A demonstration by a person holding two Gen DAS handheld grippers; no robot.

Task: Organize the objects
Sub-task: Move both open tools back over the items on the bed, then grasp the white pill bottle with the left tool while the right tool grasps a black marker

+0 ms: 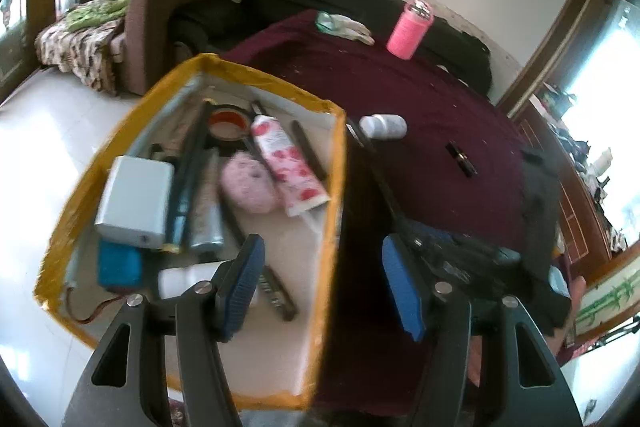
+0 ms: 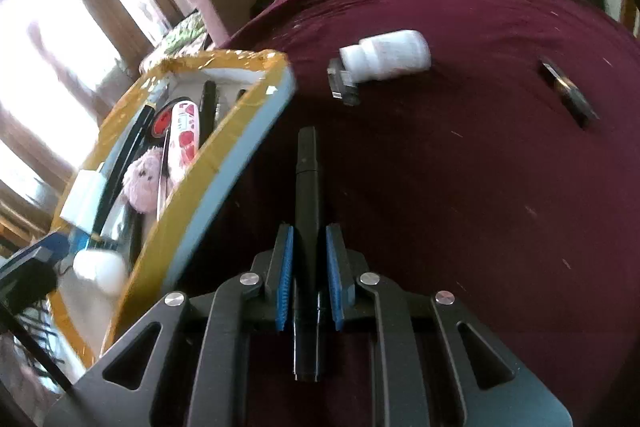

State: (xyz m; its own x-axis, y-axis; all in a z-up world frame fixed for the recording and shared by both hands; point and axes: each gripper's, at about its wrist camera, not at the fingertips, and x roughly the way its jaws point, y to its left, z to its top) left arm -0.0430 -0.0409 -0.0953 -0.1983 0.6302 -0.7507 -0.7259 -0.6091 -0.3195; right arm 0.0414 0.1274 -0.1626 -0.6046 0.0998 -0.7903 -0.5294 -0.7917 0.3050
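A cardboard box [image 1: 338, 163] with a yellow taped rim stands on the maroon cloth and holds several toiletries: a rose-print tube [image 1: 286, 163], a pink puff [image 1: 248, 183], a white case [image 1: 134, 201] and a tape roll [image 1: 228, 123]. My left gripper [image 1: 322, 285] is open and straddles the box's right wall, nothing pinched. In the right wrist view my right gripper [image 2: 309, 275] is shut on a long black pen [image 2: 307, 179] lying on the cloth just right of the box [image 2: 224, 163]; the pen points away from me.
On the cloth lie a white pill bottle [image 2: 386, 57] on its side, a small clear-capped item [image 2: 342, 83] and a dark lipstick-like tube [image 2: 570, 93]. A pink bottle [image 1: 410, 29] and a crumpled wrapper [image 1: 344, 25] sit at the far edge. A sofa stands behind.
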